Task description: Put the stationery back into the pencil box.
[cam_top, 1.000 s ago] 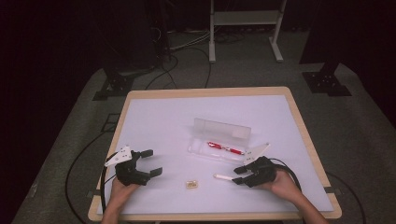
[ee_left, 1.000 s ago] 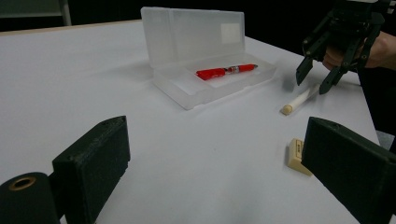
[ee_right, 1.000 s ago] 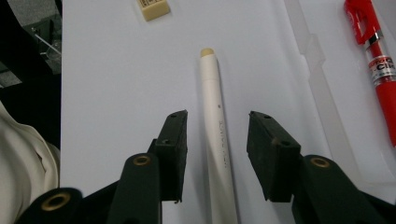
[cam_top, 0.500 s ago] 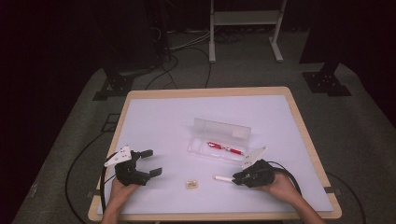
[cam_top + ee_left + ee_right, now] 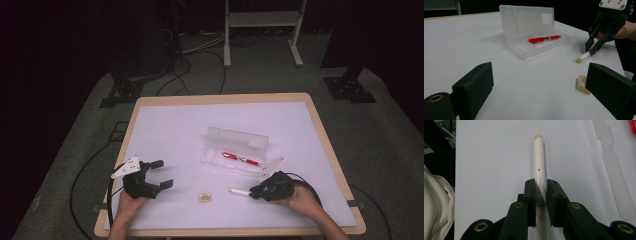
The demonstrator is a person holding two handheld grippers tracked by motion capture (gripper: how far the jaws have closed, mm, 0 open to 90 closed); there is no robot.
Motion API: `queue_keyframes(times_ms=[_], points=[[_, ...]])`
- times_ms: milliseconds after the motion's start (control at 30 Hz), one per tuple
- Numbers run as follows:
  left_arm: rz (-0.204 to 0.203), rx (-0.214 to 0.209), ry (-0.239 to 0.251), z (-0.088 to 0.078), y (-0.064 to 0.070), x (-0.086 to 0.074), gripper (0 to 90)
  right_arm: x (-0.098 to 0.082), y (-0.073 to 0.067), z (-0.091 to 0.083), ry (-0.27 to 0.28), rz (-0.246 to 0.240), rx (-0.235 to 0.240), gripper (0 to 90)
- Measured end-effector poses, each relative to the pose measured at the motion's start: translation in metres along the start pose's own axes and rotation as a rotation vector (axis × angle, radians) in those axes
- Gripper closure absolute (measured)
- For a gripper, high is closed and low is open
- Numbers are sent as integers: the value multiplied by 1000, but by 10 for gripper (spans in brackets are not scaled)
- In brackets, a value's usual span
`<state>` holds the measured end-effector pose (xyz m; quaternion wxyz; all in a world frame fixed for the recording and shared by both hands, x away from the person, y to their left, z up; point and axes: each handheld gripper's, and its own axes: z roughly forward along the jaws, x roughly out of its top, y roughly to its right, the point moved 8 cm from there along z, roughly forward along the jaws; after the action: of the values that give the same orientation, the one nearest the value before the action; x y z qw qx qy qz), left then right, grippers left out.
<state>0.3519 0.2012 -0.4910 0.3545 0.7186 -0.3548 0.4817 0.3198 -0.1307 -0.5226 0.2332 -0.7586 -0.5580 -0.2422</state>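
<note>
A white pen (image 5: 239,191) lies on the white table near the front edge. My right gripper (image 5: 256,192) has just been closing and is now shut on it. In the right gripper view both pads (image 5: 530,192) press the white pen's barrel (image 5: 539,157), and its cream tip points away from me. The left gripper view shows that right gripper (image 5: 592,50) tilted down over the pen (image 5: 584,57). My left gripper (image 5: 163,173) rests at the front left, open and holding nothing, its jaws wide apart (image 5: 539,68). A red pen (image 5: 241,158) lies inside an open clear case (image 5: 239,137).
A small cream eraser (image 5: 204,198) lies between the two grippers, close to my left gripper's right jaw (image 5: 582,83). The case's lid (image 5: 526,18) stands upright behind the red pen (image 5: 544,39). Cables trail off the table's front corners.
The right gripper's jaws have drawn together onto the white pen. Neither hand has shifted, and the left gripper is unchanged.
</note>
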Motion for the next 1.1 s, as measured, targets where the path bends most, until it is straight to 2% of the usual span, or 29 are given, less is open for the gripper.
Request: queue_keyframes(times_ms=[533, 633, 767, 1100], points=[[-2, 0, 0, 0, 0, 0, 74, 15, 7, -15, 51, 24, -7, 782], [2, 1, -5, 0, 1, -1, 74, 21, 12, -19, 61, 20, -14, 782], [-2, 4, -1, 1, 0, 0, 74, 28, 16, -23, 77, 41, -19, 782], [-4, 3, 0, 0, 0, 0, 74, 41, 27, -27, 77, 40, -33, 782]])
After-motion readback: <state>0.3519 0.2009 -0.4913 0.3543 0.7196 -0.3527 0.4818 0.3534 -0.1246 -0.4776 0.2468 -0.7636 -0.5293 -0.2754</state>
